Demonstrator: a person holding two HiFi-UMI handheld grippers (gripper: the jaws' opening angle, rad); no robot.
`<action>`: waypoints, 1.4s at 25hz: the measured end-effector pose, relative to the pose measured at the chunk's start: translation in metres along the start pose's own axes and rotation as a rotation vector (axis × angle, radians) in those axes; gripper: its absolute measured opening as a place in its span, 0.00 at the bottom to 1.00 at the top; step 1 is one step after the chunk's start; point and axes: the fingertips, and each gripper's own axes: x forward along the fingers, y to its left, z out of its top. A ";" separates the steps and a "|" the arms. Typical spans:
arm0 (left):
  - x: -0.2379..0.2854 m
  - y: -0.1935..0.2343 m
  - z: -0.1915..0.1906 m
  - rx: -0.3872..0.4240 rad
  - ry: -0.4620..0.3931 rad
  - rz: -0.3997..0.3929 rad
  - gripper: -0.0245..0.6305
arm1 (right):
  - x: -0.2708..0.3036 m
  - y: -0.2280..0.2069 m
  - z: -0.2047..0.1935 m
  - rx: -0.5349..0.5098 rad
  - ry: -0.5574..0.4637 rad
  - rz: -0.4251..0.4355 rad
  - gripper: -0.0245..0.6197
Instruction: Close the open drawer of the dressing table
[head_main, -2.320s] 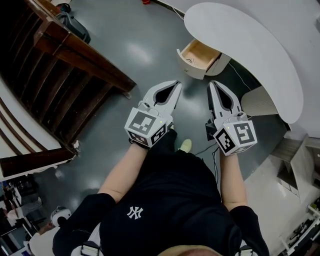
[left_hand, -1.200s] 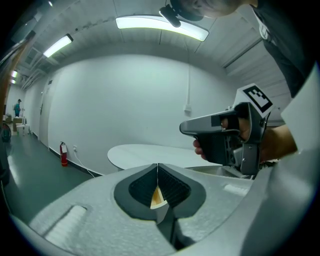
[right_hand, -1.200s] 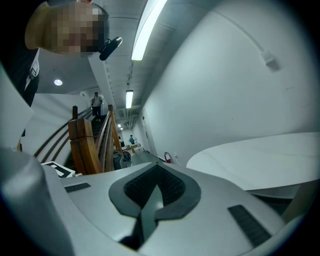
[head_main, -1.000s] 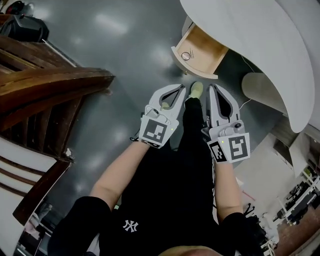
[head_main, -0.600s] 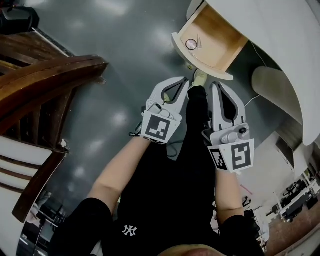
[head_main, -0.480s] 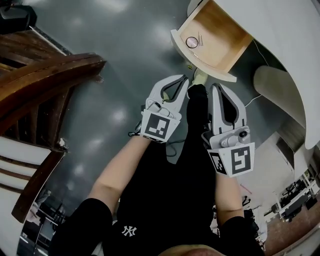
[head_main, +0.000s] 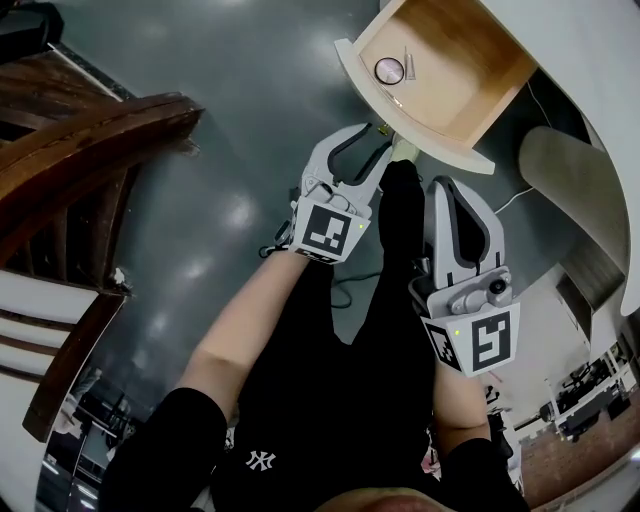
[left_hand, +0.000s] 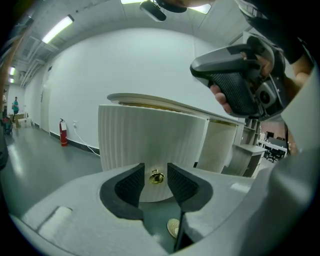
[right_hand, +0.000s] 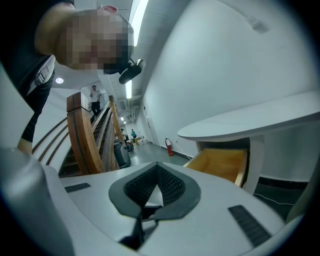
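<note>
At the drawer (head_main: 460, 50) front, left gripper (head_main: 375, 145) has just spread, empty, knob (left_hand: 156, 177) ahead; right gripper (head_main: 447, 190) pressed together. Next: push drawer shut.

Two claws: left claw (head_main: 375, 146), right claw (head_main: 451, 186); one drawer (head_main: 465, 60); one knob (left_hand: 156, 177).

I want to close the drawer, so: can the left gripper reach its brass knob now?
Probably yes. The left gripper has just been opening its jaws, and the knob on the drawer front shows straight ahead in their gap, nothing blocking it.
</note>
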 end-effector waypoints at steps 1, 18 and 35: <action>0.003 0.000 -0.004 0.007 0.006 0.000 0.23 | 0.001 -0.001 0.000 0.002 0.000 0.002 0.06; 0.027 0.001 -0.023 0.004 0.076 0.010 0.20 | 0.001 -0.021 -0.002 0.022 0.009 -0.007 0.06; 0.112 0.015 0.023 0.019 0.042 -0.007 0.20 | 0.007 -0.107 -0.006 0.038 0.031 -0.110 0.06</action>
